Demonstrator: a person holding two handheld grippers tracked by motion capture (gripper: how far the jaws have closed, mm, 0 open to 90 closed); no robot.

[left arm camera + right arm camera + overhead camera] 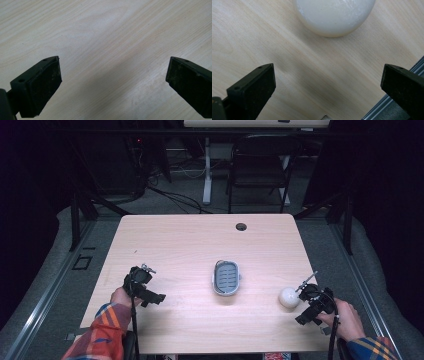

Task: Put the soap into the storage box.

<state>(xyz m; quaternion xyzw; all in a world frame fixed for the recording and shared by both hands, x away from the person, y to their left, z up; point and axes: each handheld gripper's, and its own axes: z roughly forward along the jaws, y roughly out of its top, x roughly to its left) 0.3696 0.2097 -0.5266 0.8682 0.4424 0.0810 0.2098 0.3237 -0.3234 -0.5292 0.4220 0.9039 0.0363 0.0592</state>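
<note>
We see a white ball [288, 297] lying on the pale wooden table [200, 245], toward its right side near the front edge, and it is the thing nearest to our tongs. From above it looks small, round and smooth, a plain off-white with no marking that we can make out. In the right gripper view the ball [334, 16] is glossy and cream-coloured, with a soft highlight near its top; its upper part is cut off by the edge of the frame. It rests bare on the wood grain, casting a faint shadow toward us. Our right gripper [304, 301] sits just beside the ball on its right, and from above we cannot tell whether it touches the ball. In its own view the right gripper [328, 82] has its two black jaws spread wide apart, released, with only bare table between them; the ball lies ahead of the jaws, beyond their tips and roughly centred on the gap, not between the pads. Our left gripper [141, 284] is on the far left side of the table, well apart from the ball, with a grey slotted tray [226, 277] lying between the two hands near the table's middle. In the left gripper view the left gripper [113, 75] also stands released, its jaws wide with bare wood between them.
</note>
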